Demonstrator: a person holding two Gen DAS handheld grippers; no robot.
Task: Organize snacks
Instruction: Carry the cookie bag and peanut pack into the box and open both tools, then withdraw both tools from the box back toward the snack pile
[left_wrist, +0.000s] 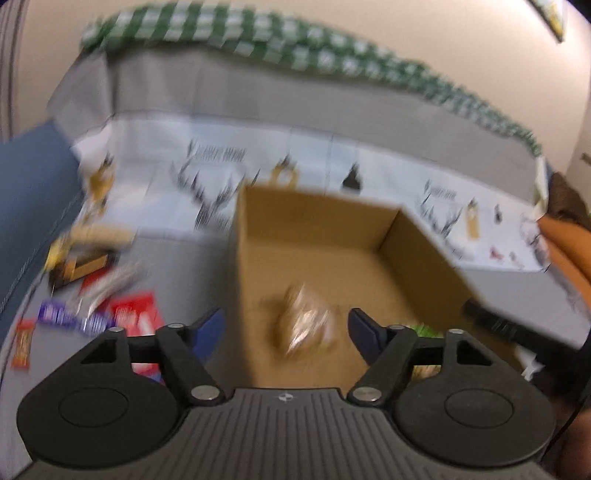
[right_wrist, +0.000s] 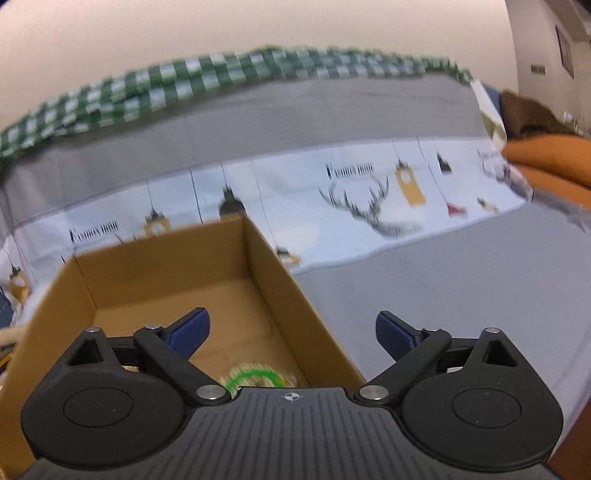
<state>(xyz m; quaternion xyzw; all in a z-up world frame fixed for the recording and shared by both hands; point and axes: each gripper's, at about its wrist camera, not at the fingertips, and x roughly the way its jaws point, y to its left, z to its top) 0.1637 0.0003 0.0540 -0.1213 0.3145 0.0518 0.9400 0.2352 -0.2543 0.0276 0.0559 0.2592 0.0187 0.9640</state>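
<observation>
An open cardboard box (left_wrist: 417, 236) stands on a grey cover. On its floor lies a clear bag of pale brown snacks (left_wrist: 304, 325), blurred, in line with the gap of my left gripper (left_wrist: 286, 321). That gripper is open and its blue pads stand apart from the bag. A green packet (left_wrist: 424, 330) shows behind its right finger. In the right wrist view the same box (right_wrist: 166, 273) is at the lower left. My right gripper (right_wrist: 291, 321) is open over the box's right wall and holds nothing. A green-ringed packet (right_wrist: 255, 376) lies just below it in the box.
Left of the box lie several loose snacks: red packets (left_wrist: 136, 314), a purple one (left_wrist: 70, 317), a small orange one (left_wrist: 22, 343) and a yellow-black pack (left_wrist: 81, 262). A printed deer cloth (right_wrist: 369, 206) and a green checked blanket (right_wrist: 184, 81) run behind. Orange cushions (right_wrist: 554, 155) lie at the right.
</observation>
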